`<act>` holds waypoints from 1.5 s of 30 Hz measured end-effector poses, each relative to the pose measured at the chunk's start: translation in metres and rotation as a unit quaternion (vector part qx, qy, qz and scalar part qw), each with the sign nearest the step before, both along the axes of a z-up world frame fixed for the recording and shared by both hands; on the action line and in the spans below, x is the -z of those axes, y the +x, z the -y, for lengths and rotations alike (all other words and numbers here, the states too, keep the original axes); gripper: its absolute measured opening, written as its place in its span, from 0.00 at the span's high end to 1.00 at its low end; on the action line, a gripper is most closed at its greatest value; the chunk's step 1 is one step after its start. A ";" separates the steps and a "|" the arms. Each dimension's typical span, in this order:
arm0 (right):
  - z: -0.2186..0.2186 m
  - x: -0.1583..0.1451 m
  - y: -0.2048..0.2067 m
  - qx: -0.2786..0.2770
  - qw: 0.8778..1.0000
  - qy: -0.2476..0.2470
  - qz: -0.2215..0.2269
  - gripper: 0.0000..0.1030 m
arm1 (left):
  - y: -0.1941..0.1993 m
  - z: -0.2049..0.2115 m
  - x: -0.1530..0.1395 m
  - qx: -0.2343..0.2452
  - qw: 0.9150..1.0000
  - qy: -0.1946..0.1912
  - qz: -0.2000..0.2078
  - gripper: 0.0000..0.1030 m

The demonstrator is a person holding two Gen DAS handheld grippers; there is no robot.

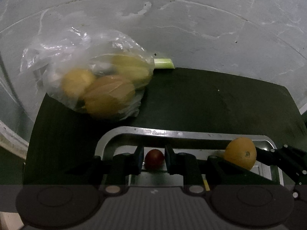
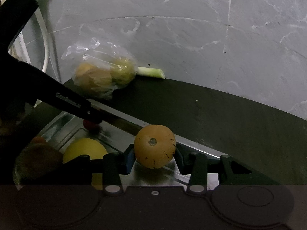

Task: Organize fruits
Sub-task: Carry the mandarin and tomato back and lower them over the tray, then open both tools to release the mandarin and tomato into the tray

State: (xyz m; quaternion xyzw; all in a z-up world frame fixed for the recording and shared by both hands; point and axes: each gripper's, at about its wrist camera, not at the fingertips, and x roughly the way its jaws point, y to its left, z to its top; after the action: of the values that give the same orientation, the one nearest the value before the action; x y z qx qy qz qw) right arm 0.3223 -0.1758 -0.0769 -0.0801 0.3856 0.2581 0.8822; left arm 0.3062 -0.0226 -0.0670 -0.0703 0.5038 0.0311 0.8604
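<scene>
While my right gripper (image 2: 154, 153) clamps an orange (image 2: 154, 146) over the metal tray (image 1: 191, 133), my left gripper (image 1: 154, 160) sits in the tray with its fingers narrowly apart around a small red fruit (image 1: 154, 159); whether they touch it I cannot tell. Tray also holds a yellow fruit (image 2: 84, 149), at 9 o'clock of the orange. Left to do: plastic bag (image 1: 57, 57) of fruit at 11 o'clock on the dark table (image 1: 211, 99), green stalk (image 1: 164, 63) beside it. No readable labels.
</scene>
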 end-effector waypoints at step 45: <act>0.015 -0.029 -0.010 0.065 0.998 0.012 0.024 0.21 | -0.019 -0.014 -0.029 -0.039 0.998 -0.026 0.033 0.14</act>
State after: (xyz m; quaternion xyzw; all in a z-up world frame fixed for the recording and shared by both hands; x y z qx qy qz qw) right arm 0.3128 -0.1905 -0.0475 -0.0505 0.3659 0.2029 0.9069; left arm 0.2874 -0.0087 -0.0385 -0.1132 0.4729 0.0488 0.8724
